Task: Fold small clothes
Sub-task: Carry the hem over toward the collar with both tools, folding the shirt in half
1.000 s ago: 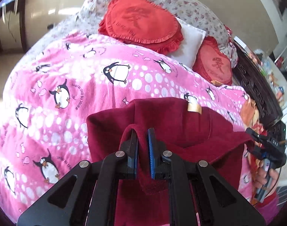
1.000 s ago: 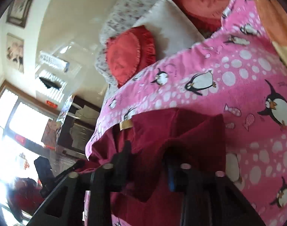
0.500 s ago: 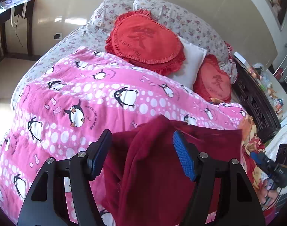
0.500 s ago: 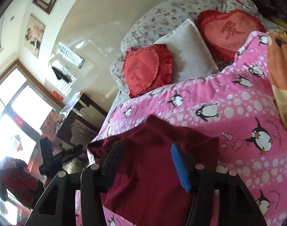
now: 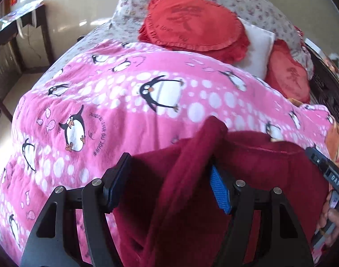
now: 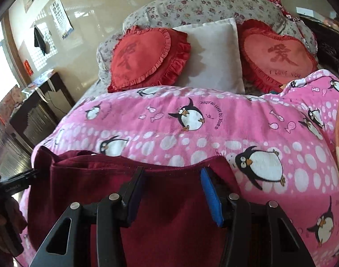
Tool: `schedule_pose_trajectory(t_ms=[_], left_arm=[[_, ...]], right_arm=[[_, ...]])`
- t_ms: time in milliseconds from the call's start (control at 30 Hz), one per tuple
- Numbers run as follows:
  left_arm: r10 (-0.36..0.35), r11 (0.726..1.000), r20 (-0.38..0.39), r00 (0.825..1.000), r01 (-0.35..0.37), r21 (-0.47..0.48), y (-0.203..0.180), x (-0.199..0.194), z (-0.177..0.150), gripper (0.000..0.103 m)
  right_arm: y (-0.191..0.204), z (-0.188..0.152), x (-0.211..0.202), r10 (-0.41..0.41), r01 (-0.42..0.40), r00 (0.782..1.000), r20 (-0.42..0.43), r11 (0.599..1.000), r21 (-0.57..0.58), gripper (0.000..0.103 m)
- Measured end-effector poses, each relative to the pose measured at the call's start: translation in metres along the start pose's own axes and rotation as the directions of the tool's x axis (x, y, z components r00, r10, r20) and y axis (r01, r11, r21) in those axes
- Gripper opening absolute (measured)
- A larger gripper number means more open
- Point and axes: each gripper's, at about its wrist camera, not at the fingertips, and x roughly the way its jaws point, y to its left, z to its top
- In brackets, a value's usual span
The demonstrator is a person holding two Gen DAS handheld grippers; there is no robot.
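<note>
Fuzzy maroon garment (image 6: pixel 169 211) lies rumpled on plush penguin-print blanket (image 6: pixel 214 122).

a dark red garment (image 6: pixel 169 211) of soft, matt, brushed cloth lies at lower centre on a fleecy pink penguin blanket (image 6: pixel 214 122). above it, satiny red heart cushions (image 6: pixel 145 55) with ruffled edges flank a plain white cloth pillow (image 6: pixel 214 51). the gripper fingers (image 5: pixel 116 182) are matt black plastic with shiny metal bolts; one pad (image 5: pixel 218 189) is rough blue.
</note>
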Motion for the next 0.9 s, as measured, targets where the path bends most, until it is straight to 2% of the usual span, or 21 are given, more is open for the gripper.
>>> schedule_pose_trajectory(t_ms=[100,233,367,467,500,533,633,733,833,900], left_arm=[[-0.008,1.0,-0.001,1.0,0.008,-0.005,0.006,0.003,0.002,0.069],[-0.024,1.0,0.018,1.0,0.024,0.005,0.009,-0.019,-0.003,0.069],[-0.036,0.999,0.035,0.999,0.037,-0.003,0.022,-0.045,-0.017,0.069],[-0.033,0.999,0.026,0.999,0.033,0.003,0.031,-0.059,-0.033,0.069],[-0.036,0.999,0.019,0.999,0.036,0.0,0.035,-0.063,-0.039,0.069],[-0.041,0.999,0.014,0.999,0.041,-0.006,0.038,-0.067,-0.045,0.069],[-0.05,0.999,0.003,0.999,0.05,-0.021,0.049,-0.075,-0.062,0.069],[-0.039,0.999,-0.018,0.999,0.039,-0.029,0.055,-0.077,-0.077,0.069],[-0.048,0.998,-0.04,0.998,0.046,-0.049,0.059,-0.076,-0.089,0.069],[-0.052,0.998,-0.042,0.998,0.051,-0.045,0.059,-0.077,-0.095,0.069]], right_arm=[[0.002,0.006,0.01,-0.042,0.042,0.999,0.028,0.999,-0.027,0.051],[0.0,0.011,-0.008,-0.016,0.016,0.999,0.031,1.0,0.017,0.05],[0.029,0.009,-0.05,0.122,-0.122,0.991,0.062,0.992,0.0,0.05],[0.068,0.003,-0.056,0.242,-0.239,0.97,0.025,0.969,-0.067,0.05],[0.082,0.001,-0.052,0.258,-0.257,0.966,0.001,0.962,-0.096,0.047],[0.097,-0.002,-0.046,0.262,-0.263,0.965,-0.023,0.956,-0.127,0.041],[0.135,-0.01,-0.016,0.239,-0.25,0.968,-0.077,0.947,-0.202,0.034],[0.157,-0.009,0.023,0.229,-0.248,0.966,-0.121,0.951,-0.183,0.033],[0.17,-0.005,0.062,0.166,-0.193,0.973,-0.16,0.966,-0.171,0.033],[0.172,-0.003,0.069,0.156,-0.18,0.976,-0.155,0.971,-0.157,0.033]])
